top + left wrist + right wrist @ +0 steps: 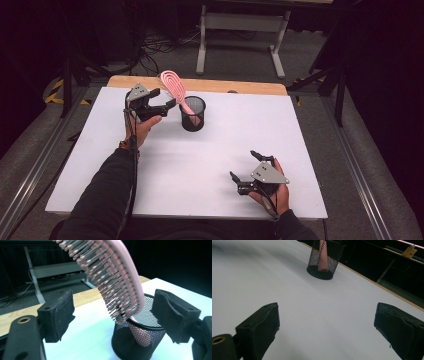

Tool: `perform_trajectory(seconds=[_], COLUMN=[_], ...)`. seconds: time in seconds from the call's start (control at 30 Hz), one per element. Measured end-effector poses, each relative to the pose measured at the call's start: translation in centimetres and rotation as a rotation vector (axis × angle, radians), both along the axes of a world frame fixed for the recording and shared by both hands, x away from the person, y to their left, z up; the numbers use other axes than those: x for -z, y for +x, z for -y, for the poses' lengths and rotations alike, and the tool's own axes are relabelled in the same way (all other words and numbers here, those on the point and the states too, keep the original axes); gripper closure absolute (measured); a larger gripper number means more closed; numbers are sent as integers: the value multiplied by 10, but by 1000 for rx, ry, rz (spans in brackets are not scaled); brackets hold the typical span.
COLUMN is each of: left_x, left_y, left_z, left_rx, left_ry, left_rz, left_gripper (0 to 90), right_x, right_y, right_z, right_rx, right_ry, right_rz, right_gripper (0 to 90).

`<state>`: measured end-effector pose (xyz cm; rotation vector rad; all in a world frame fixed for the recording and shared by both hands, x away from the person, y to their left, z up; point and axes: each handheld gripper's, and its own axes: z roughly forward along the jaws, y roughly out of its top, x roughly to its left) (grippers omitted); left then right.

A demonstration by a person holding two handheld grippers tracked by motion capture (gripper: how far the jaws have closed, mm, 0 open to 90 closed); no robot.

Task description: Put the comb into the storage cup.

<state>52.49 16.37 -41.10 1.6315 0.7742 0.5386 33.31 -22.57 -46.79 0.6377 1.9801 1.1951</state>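
I see the mesh cup (193,114) standing on the tabletop (215,150), toward its far side and a little left of the middle. The hairbrush (175,87) stands in the cup, handle down, with its head leaning out to the far left. My left tool (161,102) sits just left of the cup, beside the brush. My right tool (245,167) sits near the tabletop's near right edge, well apart from the cup.

pink hairbrush (117,277) head cut off at top edge, handle veiled by mesh cup (140,345)
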Motion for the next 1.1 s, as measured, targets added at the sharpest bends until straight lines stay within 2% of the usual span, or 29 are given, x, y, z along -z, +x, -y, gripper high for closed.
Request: perform_trajectory(seconds=[0.17,0.2,0.5,0.67,0.77,0.83,1.0,1.03,1.07,1.1], left_x=[-4,-4,-8,-11,-12,-12,-13,-12,-13,-13], left_y=[-4,-6,-12,-17,-20,-21,-25,-26,-29,-29], left_z=[0,2,8,7,6,5,4,4,6,6], left_rx=[11,17,36,40,43,42,47,47,49,49], left_ry=[19,35,112,125,133,154,160,168,197,197], left_rz=[17,32,57,74,77,75,76,78,83,83], left_gripper=[170,156,128,112,105,98,79,79,79,79], right_x=[0,0,-1,-1,-2,-2,-3,-3,-4,-5], right_y=[0,0,0,-1,-1,0,0,0,0,-1], right_z=[1,0,1,0,1,1,3,4,4,4], right_rx=[4,4,7,9,12,13,22,26,31,30], right_ry=[-1,0,2,6,9,10,11,12,23,23], right_rz=[1,2,7,9,11,11,16,18,23,24], right_gripper=[71,71,71,71,71,71,71,71,71,71])
